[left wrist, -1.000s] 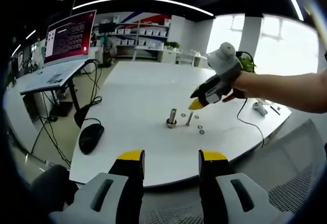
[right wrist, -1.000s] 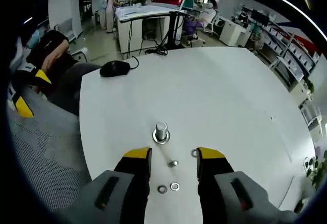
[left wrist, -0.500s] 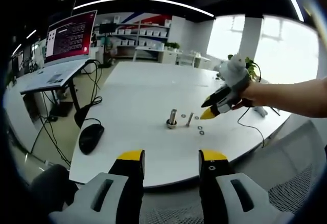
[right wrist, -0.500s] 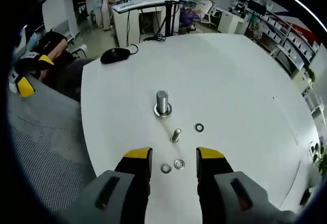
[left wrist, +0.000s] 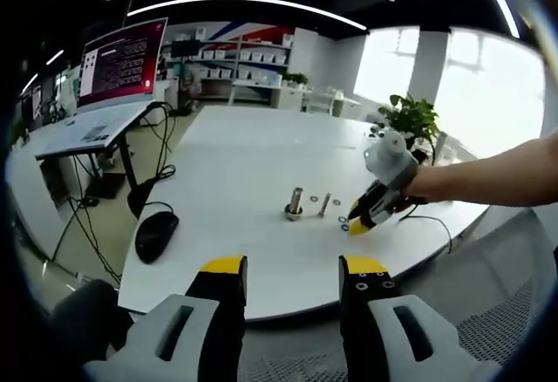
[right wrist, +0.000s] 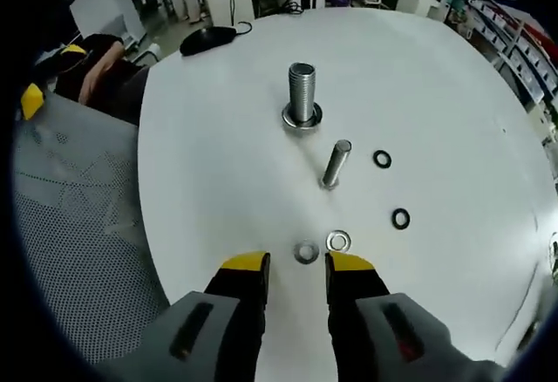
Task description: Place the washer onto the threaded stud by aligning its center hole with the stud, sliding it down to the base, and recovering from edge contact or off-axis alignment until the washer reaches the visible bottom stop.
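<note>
Broadly, a white table (right wrist: 218, 138) carries everything. Near its far edge lies a black mouse (left wrist: 155, 233). At the middle a wide threaded stud (right wrist: 302, 94) stands upright on its base, with a slimmer bolt (right wrist: 335, 163) just beside it. Two black rings (right wrist: 382, 159) lie apart. Two silvery washers (right wrist: 306, 252) rest just ahead of the right gripper (right wrist: 296, 266), its jaws narrowly parted, empty. The left gripper (left wrist: 292, 269) hangs off the table edge, jaws apart, empty.

White worktop (right wrist: 218, 138) with a silver threaded stud (right wrist: 302, 94), silver washers (right wrist: 306, 252), black rings (right wrist: 382, 159) and a black mouse (left wrist: 155, 234); yellow-tipped grey tool (right wrist: 296, 264).
</note>
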Demonstrator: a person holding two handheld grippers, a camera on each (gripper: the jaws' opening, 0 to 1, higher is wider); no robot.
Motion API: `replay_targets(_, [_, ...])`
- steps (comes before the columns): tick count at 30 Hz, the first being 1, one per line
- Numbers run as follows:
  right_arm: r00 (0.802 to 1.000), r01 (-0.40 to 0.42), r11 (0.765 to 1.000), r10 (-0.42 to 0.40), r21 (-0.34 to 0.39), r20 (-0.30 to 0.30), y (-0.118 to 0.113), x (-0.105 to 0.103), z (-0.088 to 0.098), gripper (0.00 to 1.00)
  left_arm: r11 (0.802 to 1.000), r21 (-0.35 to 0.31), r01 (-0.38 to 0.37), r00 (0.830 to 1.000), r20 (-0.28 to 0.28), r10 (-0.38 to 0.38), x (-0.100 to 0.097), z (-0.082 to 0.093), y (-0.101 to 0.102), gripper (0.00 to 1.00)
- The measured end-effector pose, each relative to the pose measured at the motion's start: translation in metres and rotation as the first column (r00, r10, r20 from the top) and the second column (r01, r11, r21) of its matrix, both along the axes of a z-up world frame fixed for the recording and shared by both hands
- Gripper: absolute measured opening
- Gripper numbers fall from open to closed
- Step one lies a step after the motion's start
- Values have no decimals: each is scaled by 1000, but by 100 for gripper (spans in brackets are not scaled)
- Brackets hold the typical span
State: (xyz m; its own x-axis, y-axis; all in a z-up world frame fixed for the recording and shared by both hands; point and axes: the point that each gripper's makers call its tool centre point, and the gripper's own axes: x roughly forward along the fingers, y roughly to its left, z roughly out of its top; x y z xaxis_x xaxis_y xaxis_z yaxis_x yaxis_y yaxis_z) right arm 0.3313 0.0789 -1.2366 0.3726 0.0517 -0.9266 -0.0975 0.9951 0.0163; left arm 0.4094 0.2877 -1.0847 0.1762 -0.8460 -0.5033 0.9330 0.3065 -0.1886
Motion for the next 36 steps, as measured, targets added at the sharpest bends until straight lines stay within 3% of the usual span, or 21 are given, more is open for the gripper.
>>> replay_targets(15, [992,-95,995,92,-33,-86,-5,-1,-2,25,1000,-3,-2,1000,-1,2,0,0,0,40])
replay_targets(19, [980,-170,985,165,-39,-115,0,-3,-2,25,1000,-5,-5,1000,-2,5,0,1,-1,39])
replay_targets(29, [958,-171,984,154,-50,-243,-1,-1,-3,25,1000,-2,-5,1000,-1,5,0,1,-1,38])
replay_targets(36, [956,-186,982,171,-43,-240,-1,-4,-2,25,1000,0,-2,1000,-1,2,-1,1,-1,38])
